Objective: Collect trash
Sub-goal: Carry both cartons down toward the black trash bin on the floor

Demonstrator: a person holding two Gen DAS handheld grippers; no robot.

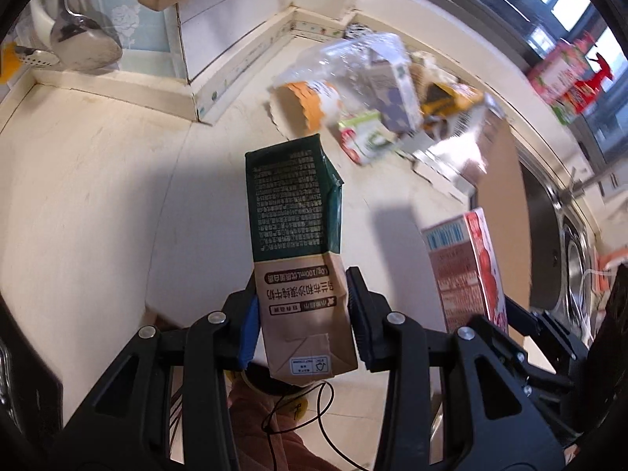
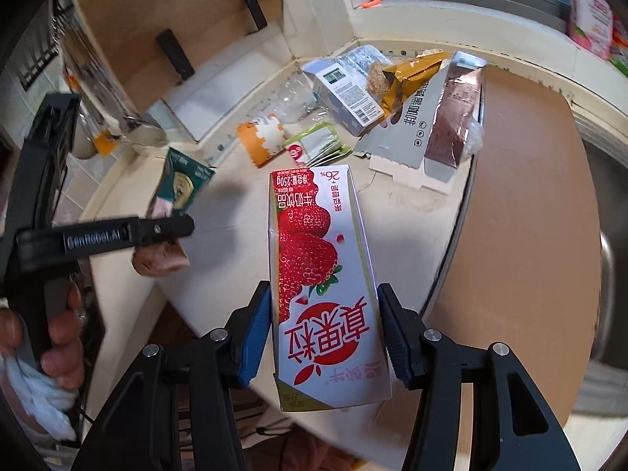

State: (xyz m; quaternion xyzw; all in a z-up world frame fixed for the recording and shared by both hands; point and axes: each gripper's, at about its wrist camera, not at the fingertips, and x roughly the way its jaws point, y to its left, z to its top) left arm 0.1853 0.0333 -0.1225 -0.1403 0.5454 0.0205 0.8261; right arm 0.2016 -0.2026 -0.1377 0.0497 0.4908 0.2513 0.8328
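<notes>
Two cartons were in hand, one per gripper. The left gripper [image 1: 304, 322] was clamped on a green-and-brown milk carton [image 1: 294, 251], pads on both its sides near the base, carton held above the cream countertop [image 1: 78, 180]. The right gripper [image 2: 324, 337] was closed the same way on a strawberry milk carton [image 2: 318, 274], also lifted off the counter.

Beyond the strawberry carton, toward the corner under the window, sat one trash pile [image 2: 373, 110]: a crushed clear bottle, an orange-and-white wrapper, a green-edged pouch, a grey-white carton, a gold wrapper and a flattened grey box. Exact count was hard to make out; the pieces overlapped and the left view blurred them.

Bare counter lay between the carton and the pile. Right of the carton a brown board [image 2: 518, 212] covered part of the sink [image 1: 569, 243]; the counter edge ran just left of it.
</notes>
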